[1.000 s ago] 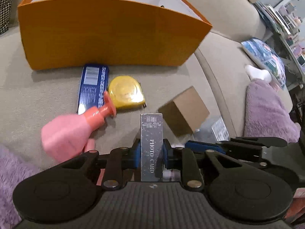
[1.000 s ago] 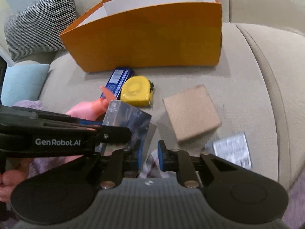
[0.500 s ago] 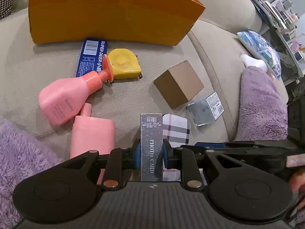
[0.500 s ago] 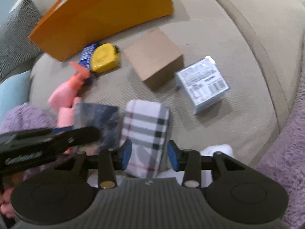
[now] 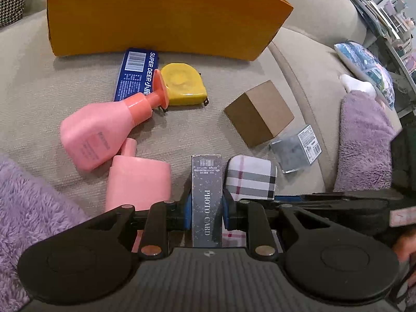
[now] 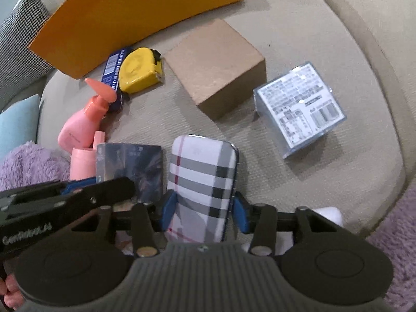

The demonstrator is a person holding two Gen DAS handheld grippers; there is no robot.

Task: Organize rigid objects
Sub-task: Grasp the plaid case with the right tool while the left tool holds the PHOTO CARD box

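Observation:
My left gripper [image 5: 206, 208] is shut on a dark, narrow box marked PHOTO CARD [image 5: 206, 182], held upright just above the sofa seat. That box shows side-on in the right wrist view [image 6: 130, 166]. Beside it a plaid, rounded case [image 6: 202, 171] lies flat on the cushion. My right gripper [image 6: 202, 208] straddles its near end, jaws closing. The left pad is at the case's edge, and a thin gap shows at the right pad. An orange open-topped box [image 5: 156, 13] stands at the back.
On the beige seat lie a yellow tape measure [image 5: 182, 83], a blue carton [image 5: 135, 72], two pink bottles [image 5: 98, 130] [image 5: 137, 182], a brown cardboard cube [image 5: 260, 117] and a clear plastic box [image 5: 296, 148]. Purple fluffy fabric [image 5: 364, 143] borders both sides.
My right gripper rolled, sank onto the plaid case and went from nearly shut to spread around it. The left gripper drew back from the orange box, still holding the card box.

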